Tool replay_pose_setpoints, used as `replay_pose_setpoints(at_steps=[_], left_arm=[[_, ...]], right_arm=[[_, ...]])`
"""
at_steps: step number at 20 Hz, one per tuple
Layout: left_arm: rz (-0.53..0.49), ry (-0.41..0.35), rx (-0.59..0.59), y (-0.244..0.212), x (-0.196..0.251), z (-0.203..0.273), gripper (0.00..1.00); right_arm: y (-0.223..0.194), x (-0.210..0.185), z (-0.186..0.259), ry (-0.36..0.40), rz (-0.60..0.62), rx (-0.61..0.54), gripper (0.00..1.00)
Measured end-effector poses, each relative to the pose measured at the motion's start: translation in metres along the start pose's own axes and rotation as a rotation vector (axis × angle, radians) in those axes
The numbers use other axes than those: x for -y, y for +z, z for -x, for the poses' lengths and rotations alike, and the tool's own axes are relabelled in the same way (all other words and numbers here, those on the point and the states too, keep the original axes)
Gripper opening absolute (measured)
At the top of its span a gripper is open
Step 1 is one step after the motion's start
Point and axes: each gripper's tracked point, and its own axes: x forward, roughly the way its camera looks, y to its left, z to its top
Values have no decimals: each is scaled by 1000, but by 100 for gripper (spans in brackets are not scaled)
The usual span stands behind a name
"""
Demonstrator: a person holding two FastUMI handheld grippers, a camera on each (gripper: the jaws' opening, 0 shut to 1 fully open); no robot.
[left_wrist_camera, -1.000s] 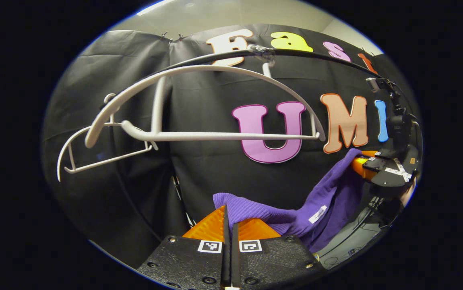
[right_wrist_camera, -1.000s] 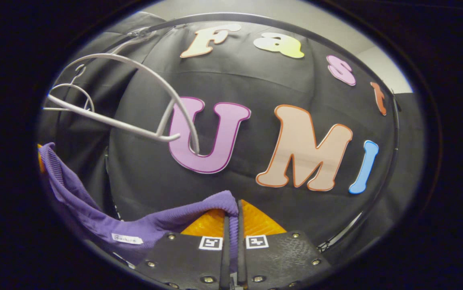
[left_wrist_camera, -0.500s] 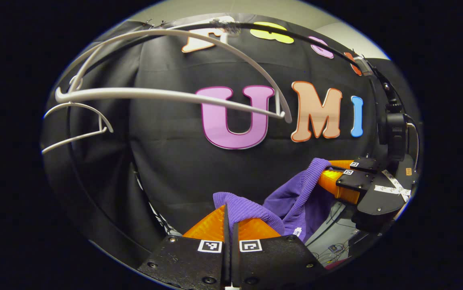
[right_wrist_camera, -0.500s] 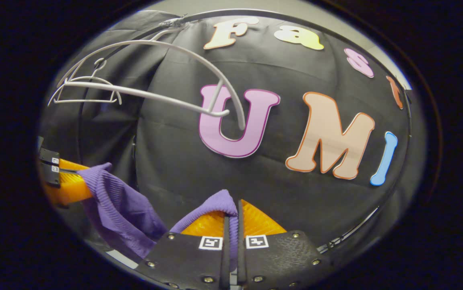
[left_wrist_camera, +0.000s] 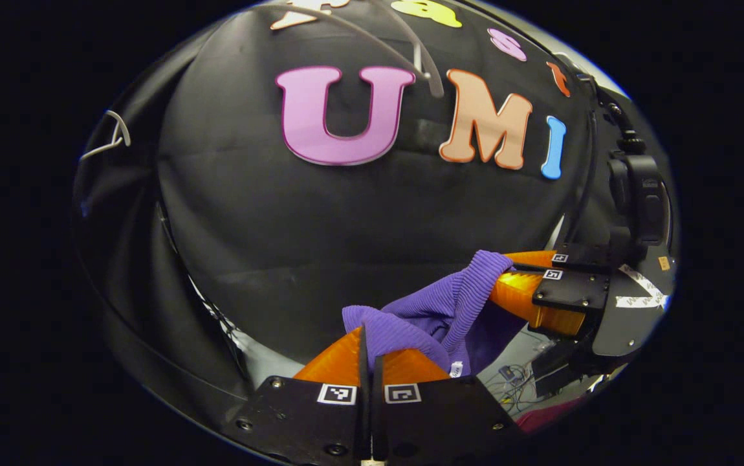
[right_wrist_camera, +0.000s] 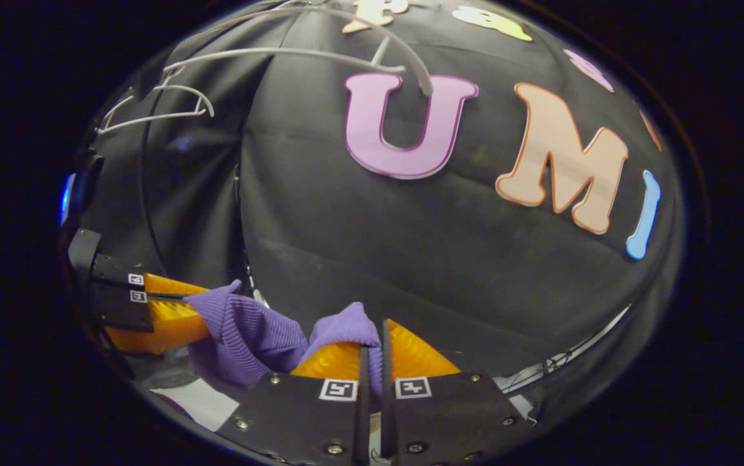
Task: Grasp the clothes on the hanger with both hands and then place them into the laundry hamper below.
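Observation:
A purple knit garment [left_wrist_camera: 437, 310] hangs slack between my two grippers, below the bare white hanger [right_wrist_camera: 320, 55]. In the left gripper view my left gripper [left_wrist_camera: 370, 336] is shut on one edge of the cloth, and my right gripper [left_wrist_camera: 508, 268] holds the other end at the right. In the right gripper view my right gripper [right_wrist_camera: 372, 330] is shut on a fold of the purple garment [right_wrist_camera: 249, 330], while my left gripper [right_wrist_camera: 200, 301] pinches it at the lower left. The hamper is hidden.
A second white hanger [right_wrist_camera: 152, 110] hangs further left on the rail. The black cloth wall [left_wrist_camera: 346, 220] is close ahead. Cables and small items lie on the floor [left_wrist_camera: 514, 375] at the lower right of the left gripper view.
Both grippers have moved down with the garment; the hangers and wall have slid up in both views. The two grippers have come closer together, so the cloth bunches between them.

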Motion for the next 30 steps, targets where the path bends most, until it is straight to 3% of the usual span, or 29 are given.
replay_pose_setpoints(at_steps=[4, 12, 17, 21, 23, 30], left_arm=[[50, -28, -123, -46, 3, -10, 2], [89, 9, -303, -116, -9, -16, 0], [86, 57, -399, -148, -20, -10, 10], [87, 41, -386, -145, -16, -11, 8], [77, 44, -368, -139, -15, -11, 0], [103, 52, -339, -129, -15, -11, 4]], right_arm=[[-43, -3, -4, 5, -29, -102, 7], [-109, -11, -2, 29, -41, -270, 7], [-108, -12, -2, 46, -51, -288, 7], [-100, -13, -4, 49, -41, -274, 7], [-99, -14, -2, 53, -39, -272, 7], [-103, -20, 5, 57, -41, -277, 7]])
